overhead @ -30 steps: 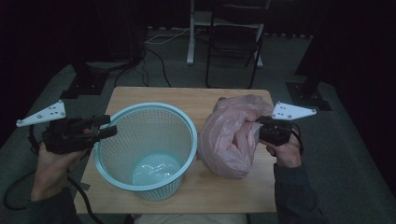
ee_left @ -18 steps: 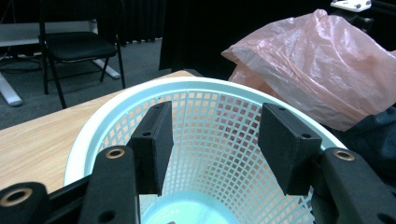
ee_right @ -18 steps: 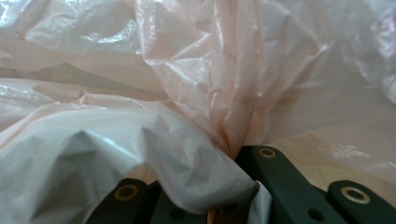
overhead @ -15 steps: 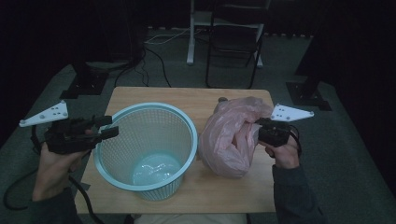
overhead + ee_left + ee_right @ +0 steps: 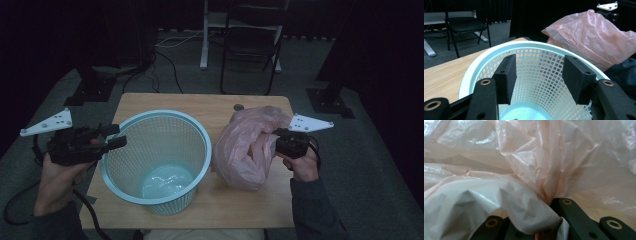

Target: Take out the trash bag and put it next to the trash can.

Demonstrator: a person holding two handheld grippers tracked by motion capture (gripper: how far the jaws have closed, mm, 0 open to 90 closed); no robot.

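The right claw (image 5: 276, 138) is clamped on a gathered fold of the pink plastic bag (image 5: 248, 146), which sits crumpled on the counter (image 5: 240, 205) in the right half of the high view. In the right gripper view the film bunches into a pinch between the black jaws at bottom centre (image 5: 544, 200), so the hold looks firm, though how much of the bag's rim is caught is hard to say since the film hides the pads.

The light blue mesh basket (image 5: 156, 162) stands upright, mouth up, at centre-left of the high view, just beside the bag and perhaps touching it at the rim. From the right claw the basket's opening lies to the left in the frame and slightly lower.

The left claw (image 5: 118, 136) hovers at the basket's left rim, jaws spread wide with nothing between them; in the left gripper view its two pads (image 5: 505, 75) frame the near wall of the basket (image 5: 541, 65), with the bag (image 5: 594, 40) at upper right.

So the left claw is nearer the basket, the right holds the bag, and the likely move is to carry the bag leftward over the opening.
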